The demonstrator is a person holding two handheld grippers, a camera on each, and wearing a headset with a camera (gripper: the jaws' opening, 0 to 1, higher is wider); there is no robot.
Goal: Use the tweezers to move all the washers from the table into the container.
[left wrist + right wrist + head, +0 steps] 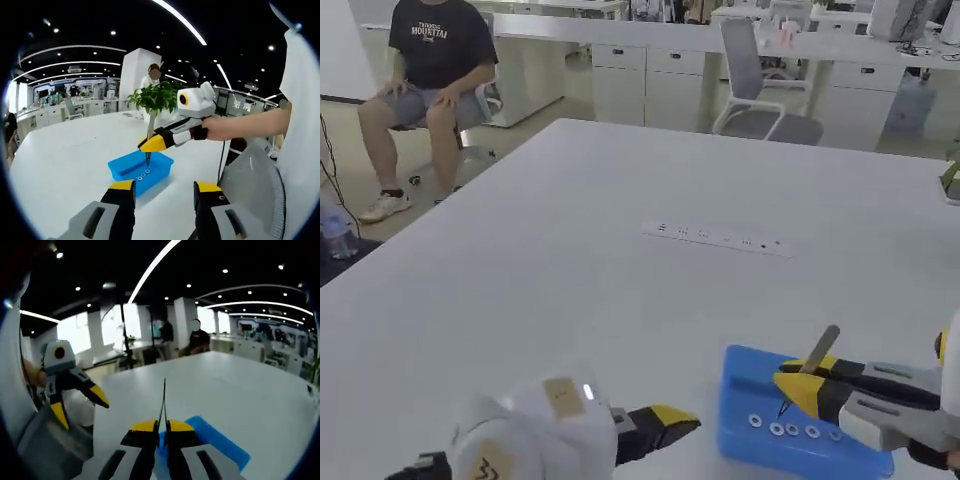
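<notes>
A blue container (745, 375) sits at the table's near right edge with several washers (785, 430) lying in a row inside it. My right gripper (790, 381) is shut on thin metal tweezers (818, 352), whose tips point down into the container just above the washers. The left gripper view shows the same tweezers (150, 131) over the container (122, 169). My left gripper (165, 189) stands open and holds nothing, a short way left of the container (215, 440). In the right gripper view the right gripper (162, 426) clamps the tweezers (164, 397).
A flush power strip (715, 238) is set into the white table (570, 250) at mid-depth. A person (430, 60) sits on a chair beyond the far left corner, and an office chair (755, 95) stands behind the table. A potted plant (155, 97) stands past the container.
</notes>
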